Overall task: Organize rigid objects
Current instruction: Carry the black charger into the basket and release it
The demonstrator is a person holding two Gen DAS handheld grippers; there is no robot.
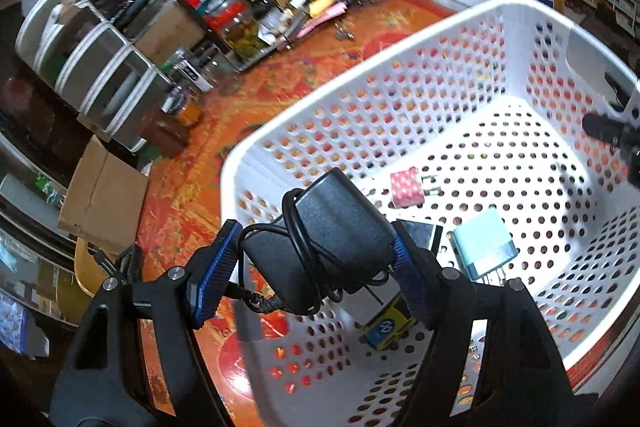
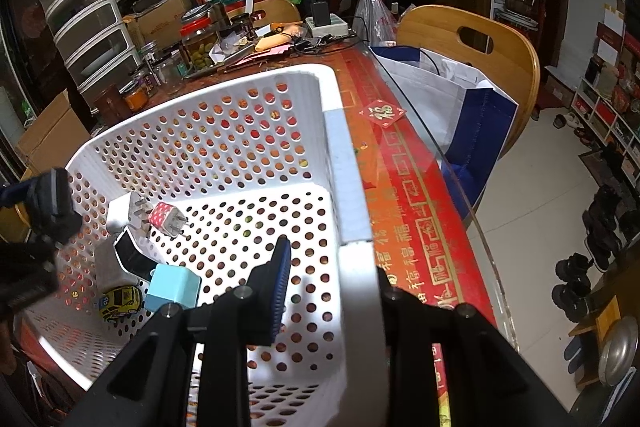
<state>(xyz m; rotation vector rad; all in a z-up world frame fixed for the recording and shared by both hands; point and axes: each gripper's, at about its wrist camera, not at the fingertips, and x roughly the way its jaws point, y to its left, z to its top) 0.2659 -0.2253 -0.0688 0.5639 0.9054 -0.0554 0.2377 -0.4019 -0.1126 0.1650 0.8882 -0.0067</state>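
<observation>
My left hand-held gripper [image 1: 316,259] clamps a black power adapter [image 1: 336,231] wrapped in its cable, long axis tilting up and away from me over the near-left rim of the white basket [image 1: 400,39], while my right hand-held gripper [image 2: 332,291] pinches the basket's right wall.

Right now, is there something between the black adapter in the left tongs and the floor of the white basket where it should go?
Nothing blocks the drop itself. The adapter hangs over the basket rim, but chargers, a blue one and a pink one, and a toy car lie on the floor below it. The far half is bare.
</observation>
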